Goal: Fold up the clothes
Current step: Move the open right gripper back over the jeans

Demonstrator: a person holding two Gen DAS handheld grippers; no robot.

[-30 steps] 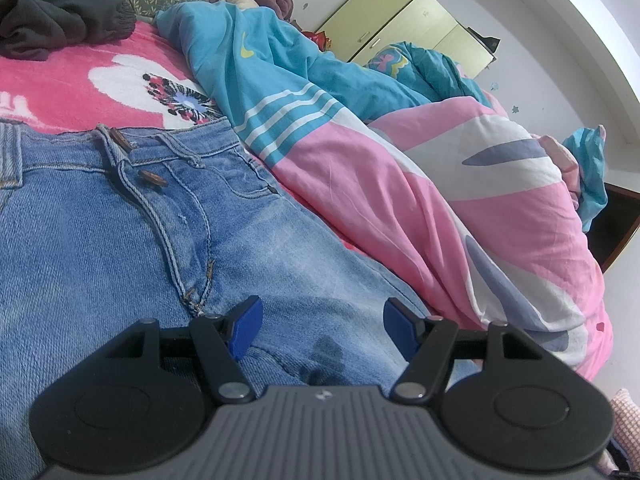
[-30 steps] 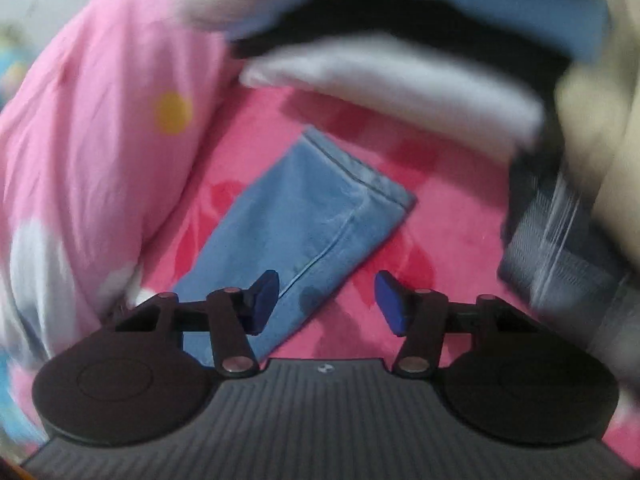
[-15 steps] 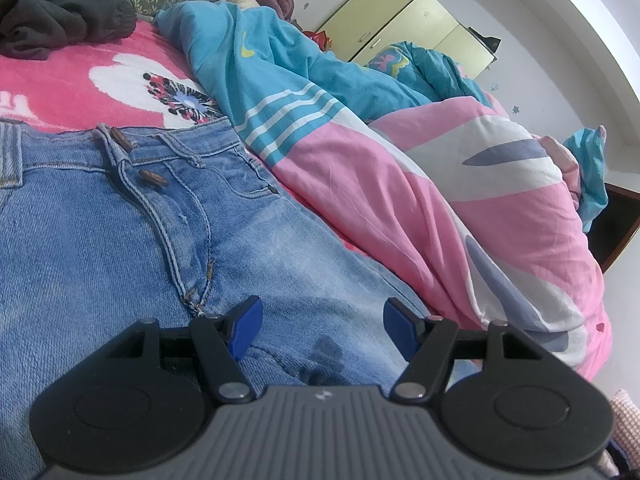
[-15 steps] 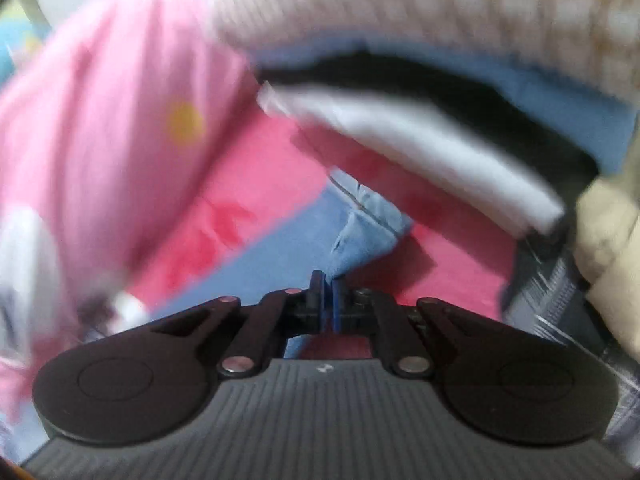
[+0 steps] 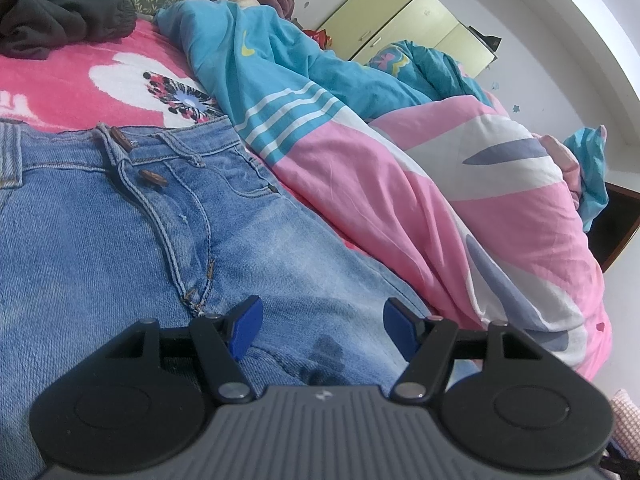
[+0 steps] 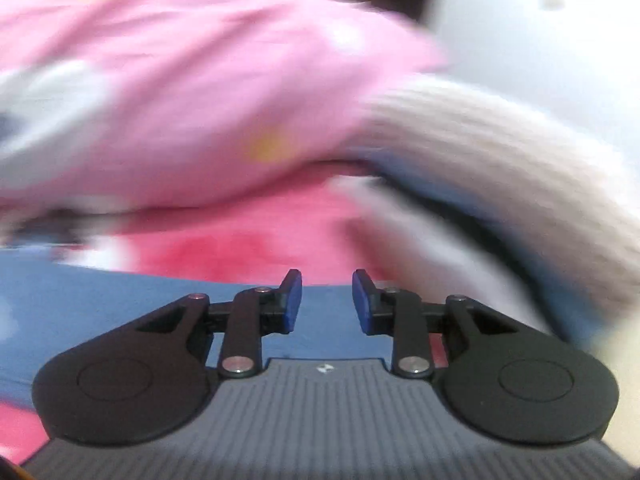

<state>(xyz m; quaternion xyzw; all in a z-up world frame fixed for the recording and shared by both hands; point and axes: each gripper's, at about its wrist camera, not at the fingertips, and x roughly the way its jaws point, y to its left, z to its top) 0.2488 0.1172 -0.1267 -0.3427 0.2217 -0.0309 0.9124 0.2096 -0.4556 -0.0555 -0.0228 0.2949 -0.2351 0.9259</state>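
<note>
Up at 11 o'clock on the blue quilt (image 5: 280, 64), yellow swoosh logo. Jeans (image 5: 120, 240) flat under left gripper (image 5: 319, 328), jaws wide, empty. Right gripper (image 6: 327, 302) just reopening, gripping nothing, over blurry denim.

A home bedroom: rumpled pink quilt (image 5: 460, 216), scattered clothes, yellow wardrobe (image 5: 404, 20).

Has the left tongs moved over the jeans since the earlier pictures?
No. The left tongs sit open at the same spot over the jeans, whose fly seam ends by the same blue pad as before.
</note>
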